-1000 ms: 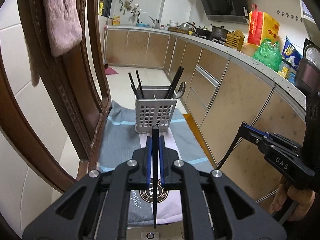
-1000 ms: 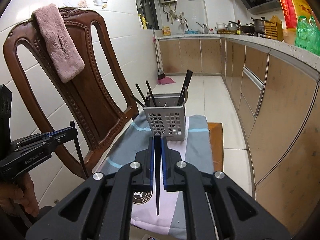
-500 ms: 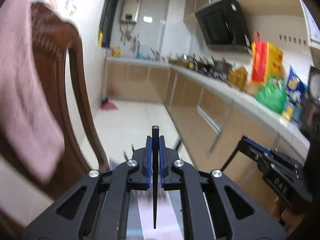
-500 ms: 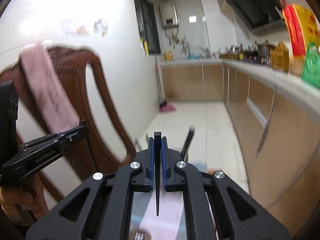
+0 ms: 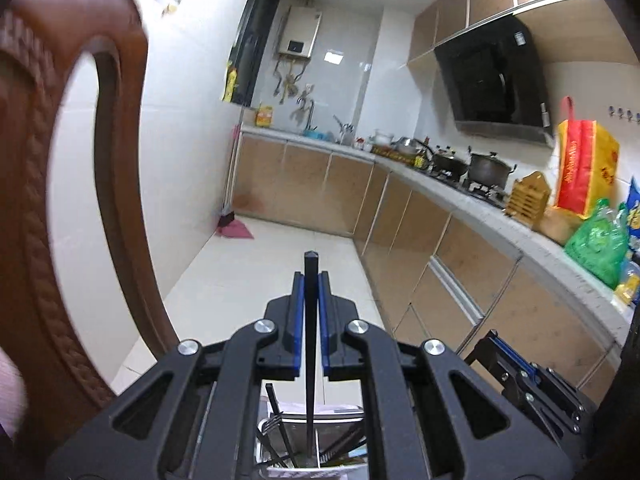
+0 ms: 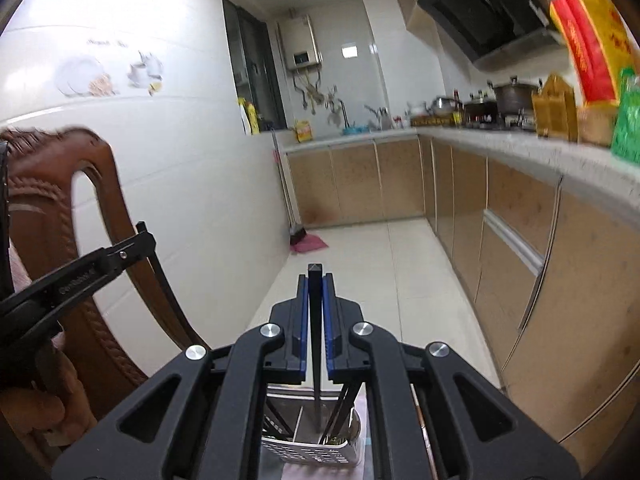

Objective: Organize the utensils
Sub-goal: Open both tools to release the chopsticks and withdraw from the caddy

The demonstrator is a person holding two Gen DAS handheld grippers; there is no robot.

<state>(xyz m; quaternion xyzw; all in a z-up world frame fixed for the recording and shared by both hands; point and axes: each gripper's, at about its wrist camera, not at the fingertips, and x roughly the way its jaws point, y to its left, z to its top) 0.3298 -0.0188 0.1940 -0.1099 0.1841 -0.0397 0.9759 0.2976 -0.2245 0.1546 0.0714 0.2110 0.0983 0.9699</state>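
My left gripper point(image 5: 311, 276) is shut on a black chopstick point(image 5: 310, 344) that hangs point down over the white utensil caddy point(image 5: 320, 460) seen below through the gripper frame. My right gripper point(image 6: 315, 280) is shut on another black chopstick point(image 6: 316, 344) that hangs over the same caddy point(image 6: 312, 450). The caddy holds several dark chopsticks and a fork point(image 5: 269, 425). Each gripper also shows at the edge of the other view, the right one point(image 5: 532, 376) and the left one point(image 6: 80, 272).
A carved wooden chair back point(image 5: 44, 200) stands close on the left, also seen in the right wrist view point(image 6: 72, 240). The kitchen counter and cabinets point(image 5: 480, 248) run along the right. Tiled floor point(image 6: 360, 272) lies ahead with a pink mat and broom.
Both grippers have risen and moved forward over the caddy, tilting up. The caddy has dropped from mid-view to the bottom edge under the fingers. Both chopsticks stay gripped.
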